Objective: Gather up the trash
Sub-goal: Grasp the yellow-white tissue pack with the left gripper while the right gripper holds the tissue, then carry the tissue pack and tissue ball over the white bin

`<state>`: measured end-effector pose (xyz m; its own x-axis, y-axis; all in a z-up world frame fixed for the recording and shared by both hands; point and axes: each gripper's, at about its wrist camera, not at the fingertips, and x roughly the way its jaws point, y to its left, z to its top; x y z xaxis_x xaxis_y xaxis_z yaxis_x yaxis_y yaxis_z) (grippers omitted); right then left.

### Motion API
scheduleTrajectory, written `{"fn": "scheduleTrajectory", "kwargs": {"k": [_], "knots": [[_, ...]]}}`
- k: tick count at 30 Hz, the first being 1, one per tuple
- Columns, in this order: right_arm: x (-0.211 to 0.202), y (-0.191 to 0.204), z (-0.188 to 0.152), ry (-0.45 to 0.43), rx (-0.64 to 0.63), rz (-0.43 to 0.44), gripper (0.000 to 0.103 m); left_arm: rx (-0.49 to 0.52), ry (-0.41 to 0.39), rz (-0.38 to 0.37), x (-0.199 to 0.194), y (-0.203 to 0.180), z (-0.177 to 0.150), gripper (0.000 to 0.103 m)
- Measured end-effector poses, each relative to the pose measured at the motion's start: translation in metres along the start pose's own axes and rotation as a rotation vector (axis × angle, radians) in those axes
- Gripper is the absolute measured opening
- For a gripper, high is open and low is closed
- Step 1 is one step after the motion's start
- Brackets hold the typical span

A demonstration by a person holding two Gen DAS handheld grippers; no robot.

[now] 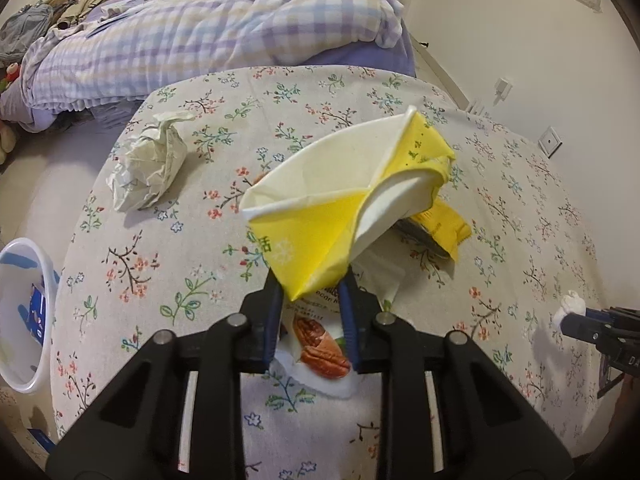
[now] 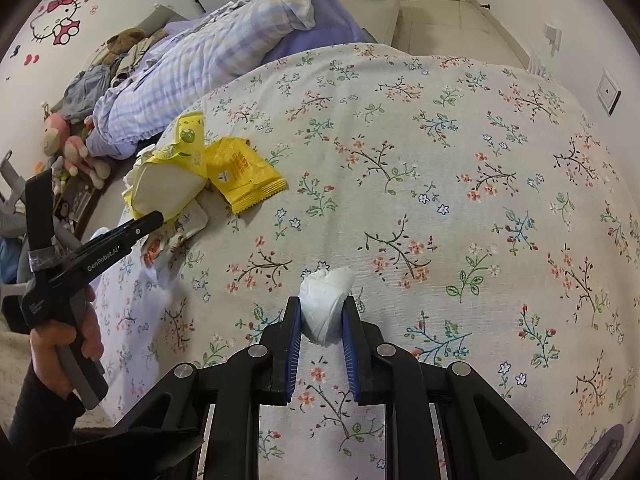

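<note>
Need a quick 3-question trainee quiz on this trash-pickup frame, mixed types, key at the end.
1. True or false: the left gripper is closed on the yellow and white wrapper.
2. What does the right gripper hold? A) a pecan packet B) a white tissue wad C) a yellow snack packet
3. Fill in: on the floral tablecloth, the crumpled paper ball lies nearer the ___ than the wall outlet does.

Key
1. True; the pads pinch its lower corner.
2. B, the white tissue wad.
3. Bed.
</note>
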<state>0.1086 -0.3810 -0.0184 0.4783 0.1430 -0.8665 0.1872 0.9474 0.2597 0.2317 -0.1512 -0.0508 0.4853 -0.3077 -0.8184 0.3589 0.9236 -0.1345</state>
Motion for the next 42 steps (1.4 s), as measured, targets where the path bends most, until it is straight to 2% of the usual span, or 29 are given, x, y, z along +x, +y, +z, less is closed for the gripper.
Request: {"fn": "scheduleTrajectory", "kwargs": {"k": [9, 15, 24, 35, 42], "knots": [[-0.001, 0.003, 0.007, -0.015, 0.005, 0.006, 0.020, 0.042, 0.008, -0.020, -0.022, -0.004, -0.008, 0.028], [-0.005, 0.012, 0.010, -0.030, -0.001, 0.023, 0.020, 0.004, 0.015, -0.037, -0.033, 0.000, -0.014, 0.028], [-0.012, 0.036, 0.010, -0.051, -0.027, 0.047, 0.020, 0.006, 0.021, -0.029, -0.051, 0.009, -0.026, 0.028], [-0.005, 0.080, 0.011, -0.050, -0.080, 0.078, 0.020, -0.048, 0.006, 0.019, -0.079, 0.061, -0.045, 0.028], [0.010, 0.129, 0.014, -0.036, -0.142, 0.111, 0.020, -0.101, -0.001, 0.067, -0.096, 0.105, -0.061, 0.028]]}}
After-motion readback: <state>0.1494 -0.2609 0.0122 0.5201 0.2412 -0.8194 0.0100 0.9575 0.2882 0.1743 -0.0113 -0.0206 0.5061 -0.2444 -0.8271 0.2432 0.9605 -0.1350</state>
